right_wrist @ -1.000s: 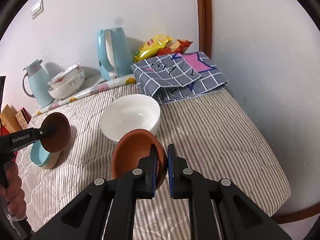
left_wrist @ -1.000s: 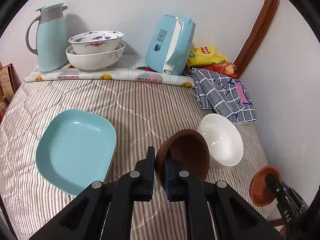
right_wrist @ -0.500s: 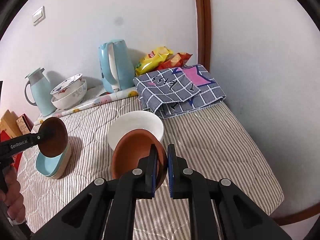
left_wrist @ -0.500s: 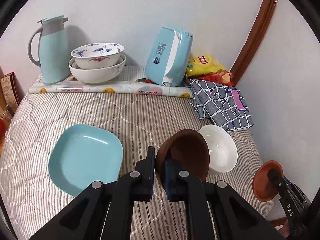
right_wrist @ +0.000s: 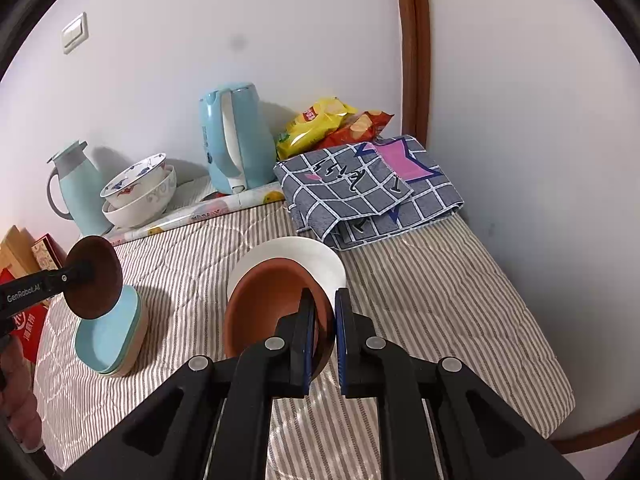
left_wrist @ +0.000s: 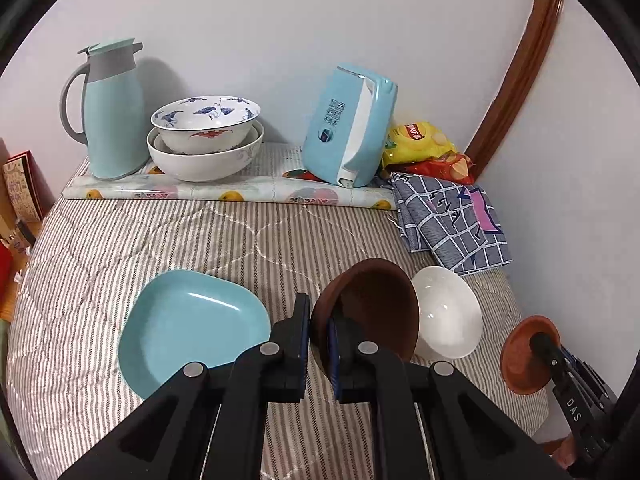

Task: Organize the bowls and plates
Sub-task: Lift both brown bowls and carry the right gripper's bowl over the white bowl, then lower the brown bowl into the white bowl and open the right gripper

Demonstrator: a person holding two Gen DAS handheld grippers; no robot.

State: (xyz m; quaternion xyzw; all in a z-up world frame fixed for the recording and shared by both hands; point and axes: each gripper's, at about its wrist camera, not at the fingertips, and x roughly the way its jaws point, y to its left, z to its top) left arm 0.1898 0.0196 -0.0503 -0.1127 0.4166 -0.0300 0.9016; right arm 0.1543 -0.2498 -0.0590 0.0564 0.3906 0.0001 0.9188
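Dark brown bowl clamped in left tool, above striped quilt.

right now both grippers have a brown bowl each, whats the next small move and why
Probably bring the right gripper forward and lower its terracotta bowl into the white bowl just beyond it. Both grippers are shut on bowl rims and held off the striped cover, and the white bowl sits upright and empty, so nesting there looks like the shortest step. The left gripper with the dark brown bowl could follow.
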